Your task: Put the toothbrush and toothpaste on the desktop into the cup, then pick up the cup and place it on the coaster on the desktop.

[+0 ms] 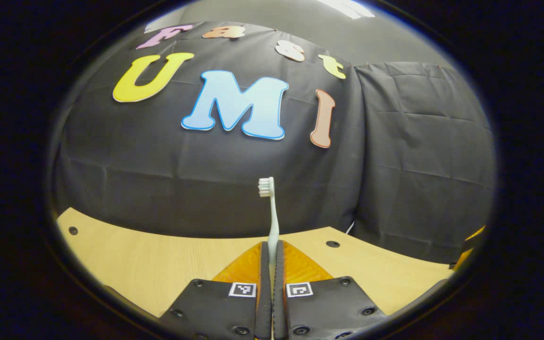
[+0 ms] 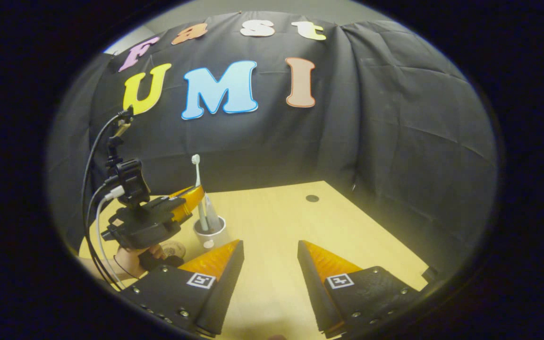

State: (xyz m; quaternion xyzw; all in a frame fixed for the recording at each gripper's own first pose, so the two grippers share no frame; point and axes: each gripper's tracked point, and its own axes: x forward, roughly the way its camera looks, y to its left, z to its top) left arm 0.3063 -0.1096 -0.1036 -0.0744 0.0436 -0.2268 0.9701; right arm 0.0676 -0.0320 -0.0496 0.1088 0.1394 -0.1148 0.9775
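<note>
Left gripper [image 1: 272, 255] pinching the brush [image 1: 272, 217] low on its thin handle, bristles up. Over the cup [image 2: 209, 232], with the paste [image 2: 212, 213] already standing inside. Right gripper [image 2: 269, 257] wide open, holding nothing, over the desk [image 2: 276, 212]. Brush looks light, hard and slippery, likely to twist. Cup seems light and tippy; best held around the middle.

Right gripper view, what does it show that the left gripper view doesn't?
Right gripper view alone: the cup with the toothpaste standing in it, the coaster, the right gripper with jaws apart, and a hand holding the left gripper. Left gripper view alone: that gripper's jaws clamped on the toothbrush handle, seen close up. Both: the toothbrush upright and the wooden desktop.
</note>
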